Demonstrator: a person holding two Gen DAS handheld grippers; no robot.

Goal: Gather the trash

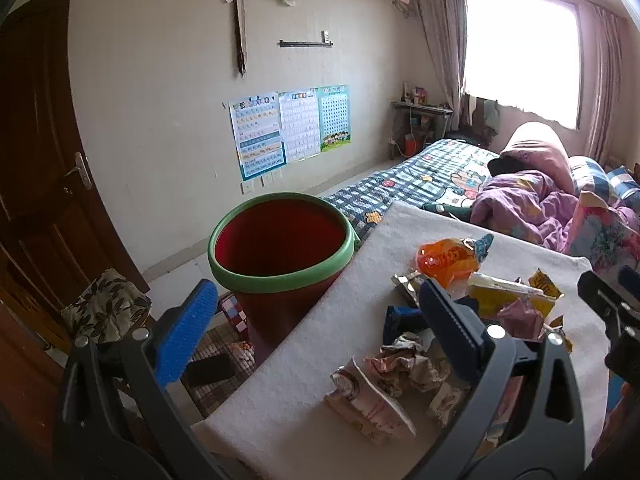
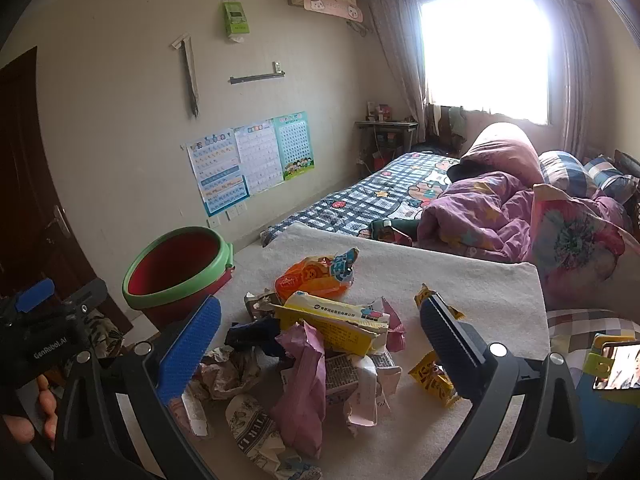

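Bed (image 2: 360, 196): runs along behind the action, checked cover and a rumpled purple quilt, no part in this job.

Worktop (image 1: 304, 360): draped in a white towel, pulled up against the bed, and I reckon the towel is there to keep the litter in one tidy patch.

Bin (image 1: 280, 240): red with a green rim, standing on the floor just beside the worktop's left edge, mouth up and nothing visible in the part I can see; parked close so each piece has a short trip, by my guess.

Trash pile (image 2: 320, 344): all of it on the towel, none binned that I can see. Orange snack bag (image 2: 312, 280) at the far side, yellow wrapper (image 2: 340, 320) in the middle, pink wrapper (image 2: 304, 376) draped toward us, crumpled paper (image 1: 400, 360) on the near left.

Right tongs (image 2: 320, 340): spread wide, holding nothing, levelled low and straddling the heap, one blue pad either side; looks lined up for a first pick.

Left tongs (image 1: 316, 328): also wide and empty-handed, poised over the worktop's left edge, one pad toward the bin, the other over the litter.
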